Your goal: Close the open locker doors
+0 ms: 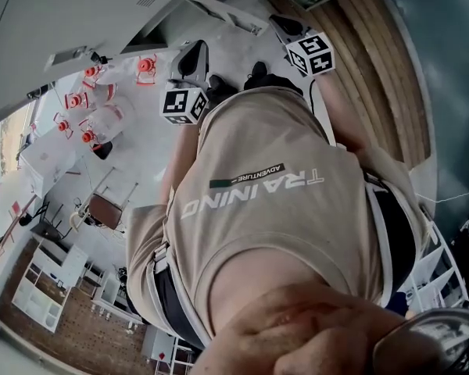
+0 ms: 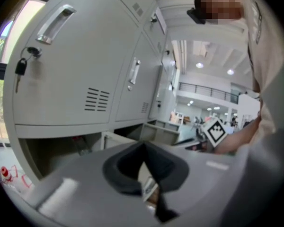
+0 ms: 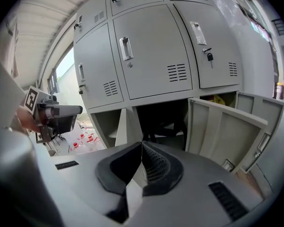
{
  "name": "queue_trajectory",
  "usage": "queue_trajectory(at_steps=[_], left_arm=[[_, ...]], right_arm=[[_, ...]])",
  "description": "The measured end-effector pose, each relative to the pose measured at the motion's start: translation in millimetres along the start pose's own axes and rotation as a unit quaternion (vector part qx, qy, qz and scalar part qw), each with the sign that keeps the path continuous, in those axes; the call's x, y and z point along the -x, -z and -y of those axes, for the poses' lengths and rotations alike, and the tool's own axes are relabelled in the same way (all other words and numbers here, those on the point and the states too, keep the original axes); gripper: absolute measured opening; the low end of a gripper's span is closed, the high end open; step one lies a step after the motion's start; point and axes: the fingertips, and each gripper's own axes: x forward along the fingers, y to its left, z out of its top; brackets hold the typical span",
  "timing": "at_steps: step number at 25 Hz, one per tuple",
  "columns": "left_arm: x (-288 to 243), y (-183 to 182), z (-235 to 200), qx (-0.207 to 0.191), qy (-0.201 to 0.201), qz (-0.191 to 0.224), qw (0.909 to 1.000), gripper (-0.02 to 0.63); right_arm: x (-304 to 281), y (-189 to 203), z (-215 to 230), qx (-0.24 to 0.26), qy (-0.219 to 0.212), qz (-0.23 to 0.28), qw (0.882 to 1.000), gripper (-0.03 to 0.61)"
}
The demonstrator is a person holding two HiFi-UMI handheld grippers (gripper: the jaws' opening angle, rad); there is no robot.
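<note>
Holds left gripper (image 2: 143, 148) and right gripper (image 3: 142, 145) before grey lockers (image 3: 151, 56), both with jaws pressed together on nothing. Faces, in the right gripper view, 2 open bottom-row doors: wide-open door (image 3: 225, 126) at right, edge-on door (image 3: 124, 126) near centre, under closed upper ones.

The grey metal lockers (image 3: 151, 56) have their upper doors all shut, each with a vertical handle and a little vent grille, and one on the right has a key (image 3: 209, 56) sitting in its lock. Down on the bottom row it's a different story: the right-hand door (image 3: 225, 126) is swung wide open showing its ribbed inner face. A narrower door (image 3: 128, 126) next to the dark middle compartment also stands open.
</note>
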Motion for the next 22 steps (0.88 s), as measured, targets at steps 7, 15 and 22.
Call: queue_trajectory(at_steps=[7, 15, 22], left_arm=[[18.0, -3.4, -15.3, 0.004, -0.009, 0.009, 0.9999, 0.005], [46.2, 6.6, -39.2, 0.012, -0.021, 0.02, 0.9995, 0.005], [70.7, 12.7, -49.2, 0.019, -0.038, 0.025, 0.9988, 0.005]], right_arm=[[-2.7, 6.5, -14.3, 0.009, -0.01, -0.016, 1.0, 0.014], [-10.6, 9.2, -58.6, 0.021, -0.022, -0.026, 0.999, 0.014], [-17.2, 15.1, -106.4, 0.052, -0.058, -0.044, 0.996, 0.014]])
